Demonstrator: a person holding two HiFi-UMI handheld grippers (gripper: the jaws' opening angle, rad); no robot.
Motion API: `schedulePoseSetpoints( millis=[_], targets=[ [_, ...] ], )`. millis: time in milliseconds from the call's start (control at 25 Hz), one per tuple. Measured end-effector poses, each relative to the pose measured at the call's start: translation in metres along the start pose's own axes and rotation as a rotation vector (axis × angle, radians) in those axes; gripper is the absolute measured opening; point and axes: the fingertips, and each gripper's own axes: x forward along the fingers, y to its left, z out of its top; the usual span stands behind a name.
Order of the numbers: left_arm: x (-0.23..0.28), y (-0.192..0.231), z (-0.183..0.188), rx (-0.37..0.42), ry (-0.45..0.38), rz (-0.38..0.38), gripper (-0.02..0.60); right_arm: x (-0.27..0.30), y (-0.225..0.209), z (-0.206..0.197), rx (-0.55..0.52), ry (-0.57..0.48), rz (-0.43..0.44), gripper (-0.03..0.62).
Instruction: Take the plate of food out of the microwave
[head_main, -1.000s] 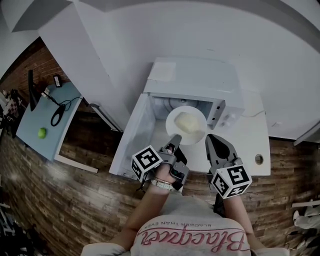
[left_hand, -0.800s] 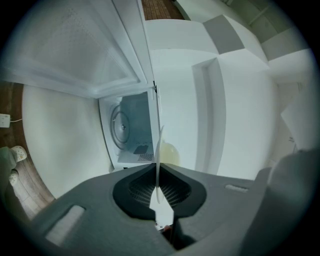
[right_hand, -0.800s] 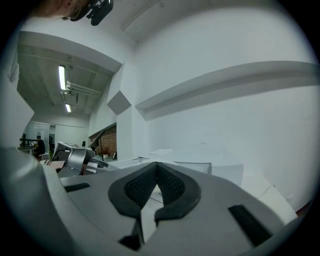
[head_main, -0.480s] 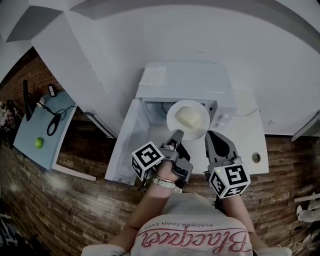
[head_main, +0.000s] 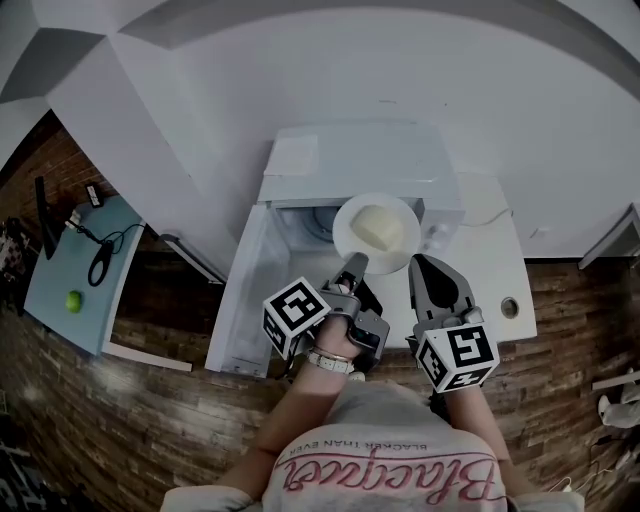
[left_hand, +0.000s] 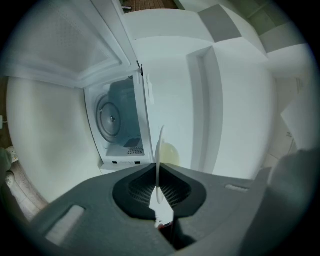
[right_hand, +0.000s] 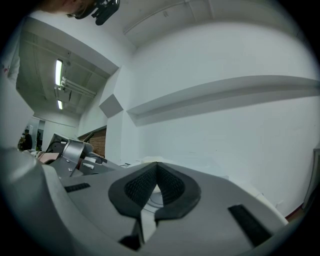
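Observation:
A white plate (head_main: 352, 222) carrying a pale yellow lump of food (head_main: 377, 229) hangs level in front of the white microwave (head_main: 360, 165), over its open mouth. My left gripper (head_main: 356, 263) is shut on the plate's near rim. In the left gripper view the rim (left_hand: 159, 150) stands edge-on between the pads of that left gripper (left_hand: 158, 167), with the microwave cavity and its turntable (left_hand: 112, 119) behind. My right gripper (head_main: 426, 264) sits just right of the plate, shut and empty; in the right gripper view the right gripper (right_hand: 156, 166) shows both tips touching.
The microwave door (head_main: 245, 290) swings open to the left. The microwave stands on a white counter (head_main: 495, 275) with a round hole (head_main: 510, 307) at its right. A blue table (head_main: 60, 285) with a green ball (head_main: 72, 300) and a cable lies far left.
The left gripper has lifted the plate of food out of the cavity and up in front of the microwave. The right gripper has shifted only slightly beside it.

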Motion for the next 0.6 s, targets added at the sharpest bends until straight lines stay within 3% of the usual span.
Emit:
schedulePoseSetpoints(
  millis=[600],
  targets=[
    [0.014,-0.007,-0.005,-0.041,0.006,-0.044,0.012,0.013,-0.01,0.003,-0.013,-0.003,-0.06,0.011]
  ],
)
